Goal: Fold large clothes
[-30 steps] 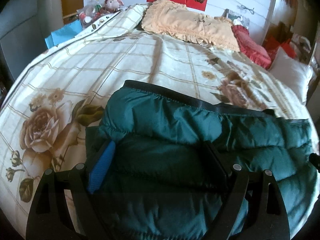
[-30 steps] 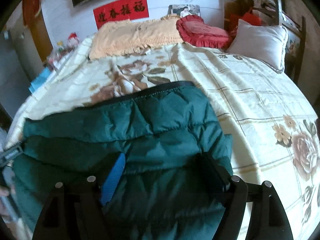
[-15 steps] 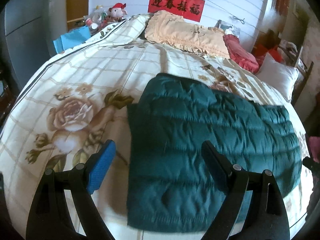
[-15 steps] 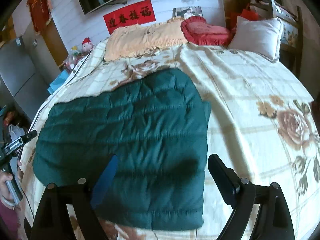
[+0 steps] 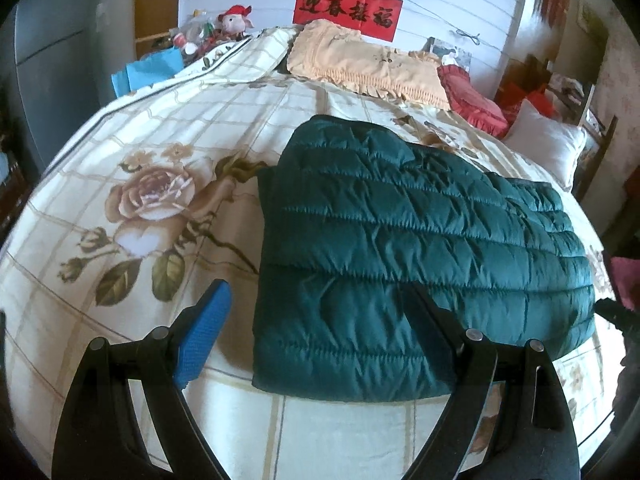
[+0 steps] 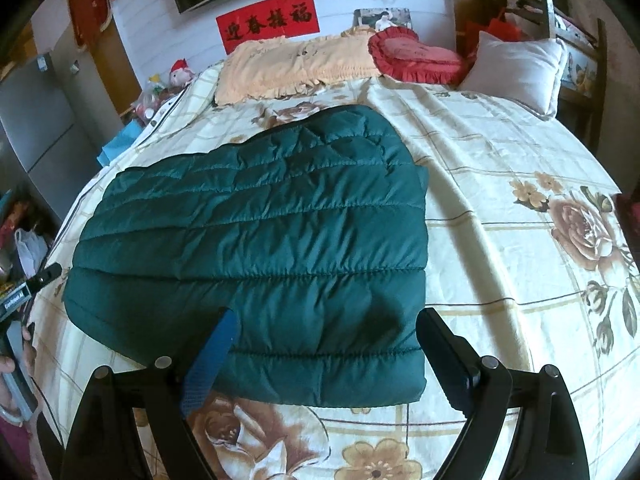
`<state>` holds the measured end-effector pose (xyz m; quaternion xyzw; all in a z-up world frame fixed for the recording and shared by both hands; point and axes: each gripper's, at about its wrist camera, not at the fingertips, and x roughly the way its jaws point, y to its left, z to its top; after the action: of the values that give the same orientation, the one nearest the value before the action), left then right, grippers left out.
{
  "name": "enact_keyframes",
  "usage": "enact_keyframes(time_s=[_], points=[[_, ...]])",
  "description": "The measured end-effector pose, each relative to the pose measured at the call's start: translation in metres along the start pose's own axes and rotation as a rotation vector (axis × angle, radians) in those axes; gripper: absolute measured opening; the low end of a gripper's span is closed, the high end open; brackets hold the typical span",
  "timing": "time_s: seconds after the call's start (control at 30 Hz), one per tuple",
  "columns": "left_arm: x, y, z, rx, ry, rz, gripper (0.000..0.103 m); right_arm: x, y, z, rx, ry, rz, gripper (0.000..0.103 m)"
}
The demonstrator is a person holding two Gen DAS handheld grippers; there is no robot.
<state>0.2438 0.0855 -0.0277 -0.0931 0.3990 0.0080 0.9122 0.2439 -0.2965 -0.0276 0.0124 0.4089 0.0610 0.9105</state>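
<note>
A dark green quilted down jacket (image 5: pixel 420 240) lies folded flat on the flower-print bedspread (image 5: pixel 152 200); it also shows in the right wrist view (image 6: pixel 264 248). My left gripper (image 5: pixel 316 320) is open and empty, held above the jacket's near left corner. My right gripper (image 6: pixel 324 344) is open and empty, above the jacket's near right edge. Neither gripper touches the cloth. Part of the left gripper shows at the left edge of the right wrist view (image 6: pixel 24 292).
At the head of the bed lie a yellow frilled pillow (image 5: pixel 368 68), a red cushion (image 6: pixel 412 56) and a white pillow (image 6: pixel 516 68). A blue bag (image 5: pixel 148 70) and toys stand by the bed's far left side. A wooden chair (image 6: pixel 576 40) stands at right.
Both grippers let go of the jacket and pulled back and up. The jacket, held up a second ago, now lies flat and folded on the bed.
</note>
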Motion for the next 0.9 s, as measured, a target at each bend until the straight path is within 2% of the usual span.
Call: enact_keyframes(time_s=[0.07, 0.3, 0.37, 0.47, 0.7, 0.8, 0.9], points=[[0.003, 0.005, -0.001, -0.024, 0.007, -0.029, 0.088, 0.0, -0.004, -0.001, 0.005, 0.001, -0.008, 0.098], [0.021, 0.024, -0.002, -0.138, 0.064, -0.143, 0.087, 0.008, -0.034, -0.001, 0.091, 0.03, -0.005, 0.1], [0.027, 0.029, -0.001, -0.163, 0.088, -0.175, 0.087, 0.014, -0.044, 0.001, 0.136, 0.033, 0.022, 0.102], [0.048, 0.036, -0.003, -0.196, 0.171, -0.233, 0.087, 0.029, -0.054, 0.003, 0.187, 0.054, 0.071, 0.102], [0.065, 0.043, -0.005, -0.249, 0.198, -0.318, 0.088, 0.055, -0.054, 0.013, 0.172, 0.072, 0.162, 0.103], [0.074, 0.041, -0.004, -0.247, 0.212, -0.321, 0.097, 0.065, -0.052, 0.018, 0.163, 0.082, 0.205, 0.103], [0.08, 0.042, -0.003, -0.258, 0.219, -0.343, 0.098, 0.073, -0.049, 0.021, 0.157, 0.09, 0.238, 0.103]])
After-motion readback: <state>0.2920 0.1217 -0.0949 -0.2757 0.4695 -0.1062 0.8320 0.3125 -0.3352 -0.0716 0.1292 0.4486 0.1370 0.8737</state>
